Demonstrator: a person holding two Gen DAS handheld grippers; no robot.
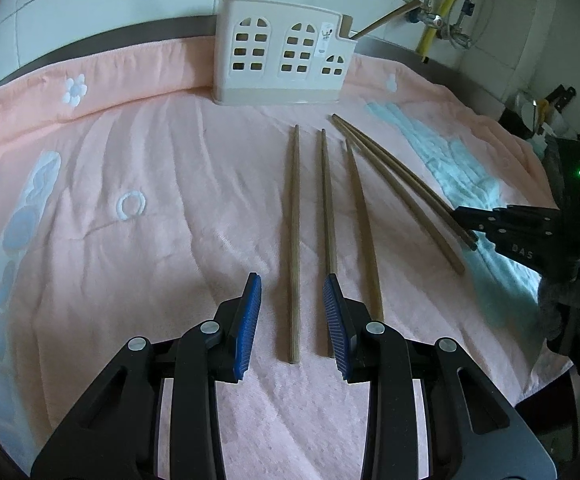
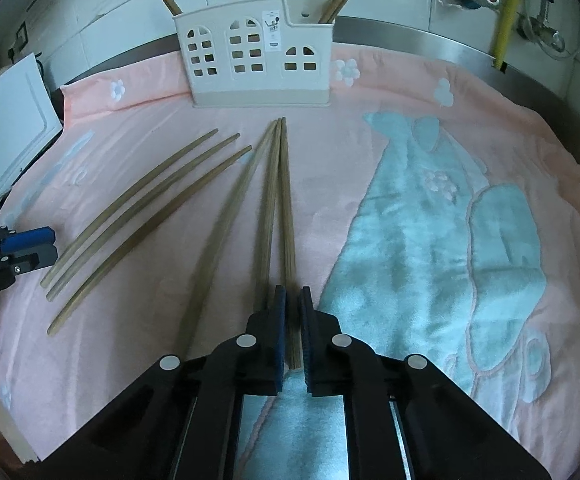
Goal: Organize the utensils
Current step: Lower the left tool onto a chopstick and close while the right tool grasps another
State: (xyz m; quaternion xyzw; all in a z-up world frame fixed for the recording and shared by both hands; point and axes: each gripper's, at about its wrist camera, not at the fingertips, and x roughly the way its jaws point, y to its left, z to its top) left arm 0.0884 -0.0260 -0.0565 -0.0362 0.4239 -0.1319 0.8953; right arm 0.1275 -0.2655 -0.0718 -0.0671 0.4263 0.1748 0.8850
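Observation:
Several wooden chopsticks lie on a pink towel (image 1: 150,240) in front of a white house-shaped utensil holder (image 1: 284,62), which also shows in the right wrist view (image 2: 258,56) with a few chopsticks standing in it. My left gripper (image 1: 291,286) is open, its blue pads on either side of one chopstick (image 1: 293,240) lying on the towel. My right gripper (image 2: 293,296) is closed on one chopstick (image 2: 288,220); two more (image 2: 226,232) lie just left of it. It also appears in the left wrist view (image 1: 489,224) at the right.
Three chopsticks (image 2: 138,216) lie at the left of the right wrist view, near the left gripper (image 2: 18,248). A steel counter edge, tiled wall and yellow pipe (image 2: 507,12) are behind. A white board (image 2: 6,136) stands at left. Knives (image 1: 561,100) stand far right.

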